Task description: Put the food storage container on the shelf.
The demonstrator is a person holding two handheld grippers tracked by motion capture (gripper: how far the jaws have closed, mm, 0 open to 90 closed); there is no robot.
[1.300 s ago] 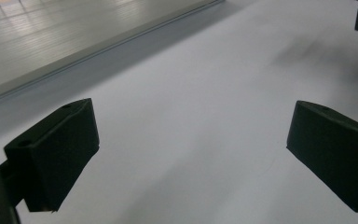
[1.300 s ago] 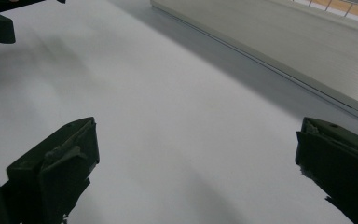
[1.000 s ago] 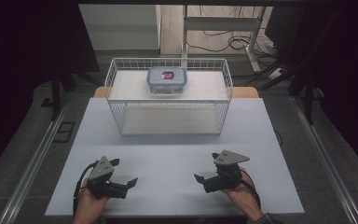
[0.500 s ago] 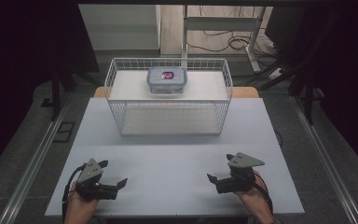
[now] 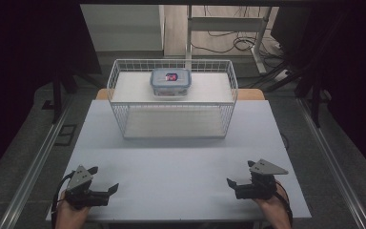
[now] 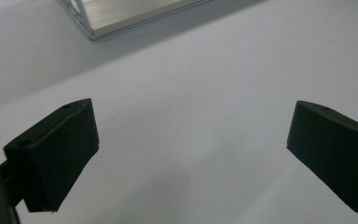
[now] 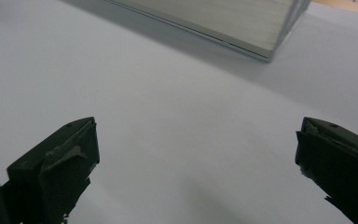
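The left gripper (image 5: 105,179) sits low over the near left corner of the white table (image 5: 181,167), its jaws spread wide with nothing between them; in the left gripper view the two black jaws stand far apart over bare white tabletop (image 6: 191,140), with a corner of the wire basket's base (image 6: 121,14) at the top edge. The right gripper (image 5: 240,174) sits over the near right part of the table, its jaws likewise wide apart and holding nothing; in the right gripper view the pads look worn and ragged, and the basket's base (image 7: 223,23) shows at the top. Both grippers point inward toward each other and are well apart from one another. The white wire basket (image 5: 124,102) stands at the far middle of the table, well apart from both grippers. Inside it, against the far wall, lies a clear lidded food container (image 5: 170,82) with something pink and dark visible through the lid.
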